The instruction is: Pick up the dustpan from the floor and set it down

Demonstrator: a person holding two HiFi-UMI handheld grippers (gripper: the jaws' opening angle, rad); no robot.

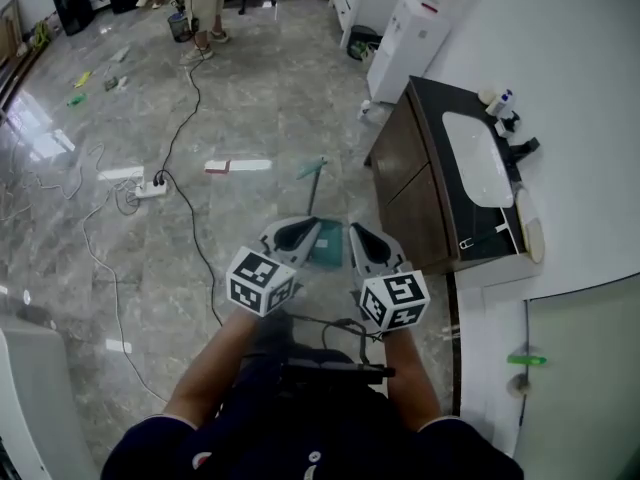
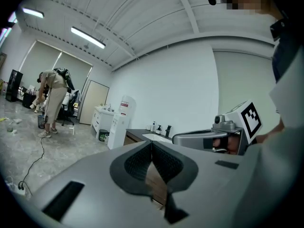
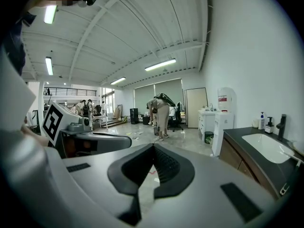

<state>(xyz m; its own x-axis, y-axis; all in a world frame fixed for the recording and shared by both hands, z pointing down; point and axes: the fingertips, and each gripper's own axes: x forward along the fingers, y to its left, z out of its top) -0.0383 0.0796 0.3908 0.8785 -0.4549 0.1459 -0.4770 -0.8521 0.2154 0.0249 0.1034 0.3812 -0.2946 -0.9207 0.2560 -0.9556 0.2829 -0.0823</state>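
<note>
The left gripper (image 1: 300,231) and the right gripper (image 1: 362,240) are held side by side close to the person's body. Both are closed, pads pressed together, and nothing is gripped by either. A black-and-white square pattern is carried on each marker cube; no letters can be read there.

The green dustpan (image 1: 326,247) is seen on the grey marble floor (image 1: 250,108) just ahead of the grippers, between their tips in the head view. It is touched by neither, and its long handle (image 1: 312,176) is pointed away from the person.

To the right, a dark cabinet (image 1: 405,173) is set against the white wall, with a white sink (image 1: 477,158) sunk into its counter. Soap bottles (image 1: 499,101) are grouped at the counter's far corner by the wall; their print is too small to be read.

Left of the dustpan, a white power strip (image 1: 150,190) lies among cables.

Farther off, a white water dispenser (image 1: 415,30) bearing a red label is seen; its wording cannot be made out. A standing person (image 1: 206,8) is seen at the far end.
</note>
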